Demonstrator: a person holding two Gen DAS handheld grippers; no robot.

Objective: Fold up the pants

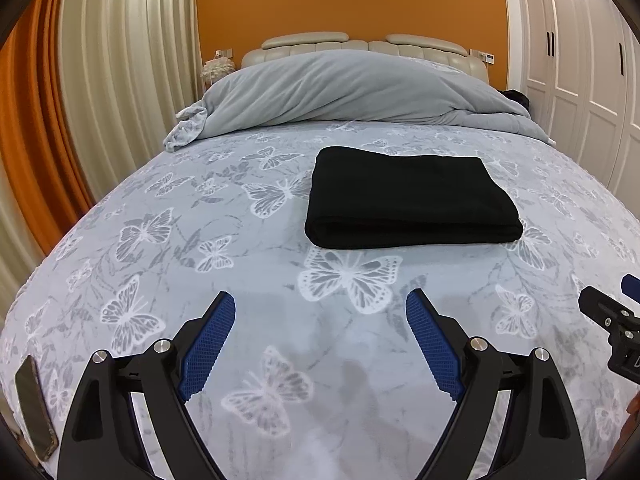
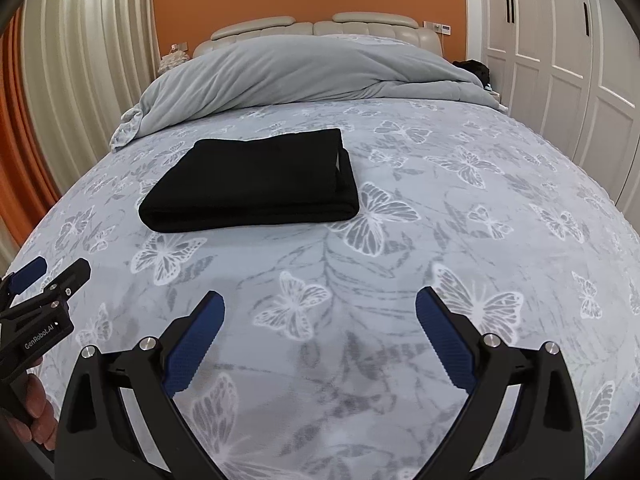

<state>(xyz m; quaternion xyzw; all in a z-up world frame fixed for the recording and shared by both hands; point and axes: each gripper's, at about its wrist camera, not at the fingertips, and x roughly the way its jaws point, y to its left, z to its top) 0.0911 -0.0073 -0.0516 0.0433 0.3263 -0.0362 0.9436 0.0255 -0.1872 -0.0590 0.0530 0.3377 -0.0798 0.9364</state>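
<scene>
Both tongs wide and empty, left tongs (image 1: pixel 320 304), right tongs (image 2: pixel 320 304), folded pants (image 1: pixel 412 196) beyond, phone (image 1: pixel 34 408) only in left view

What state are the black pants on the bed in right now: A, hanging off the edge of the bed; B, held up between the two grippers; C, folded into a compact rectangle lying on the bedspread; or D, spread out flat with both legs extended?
C: the black pants lie as a neat folded rectangle on the butterfly bedspread, with the left gripper and right gripper both open and clear of them.

black hand-held gripper (image 1: pixel 320 304) frames, blue ribbed pads (image 1: pixel 206 350), silver screws, "genrobot.ai" label.
</scene>
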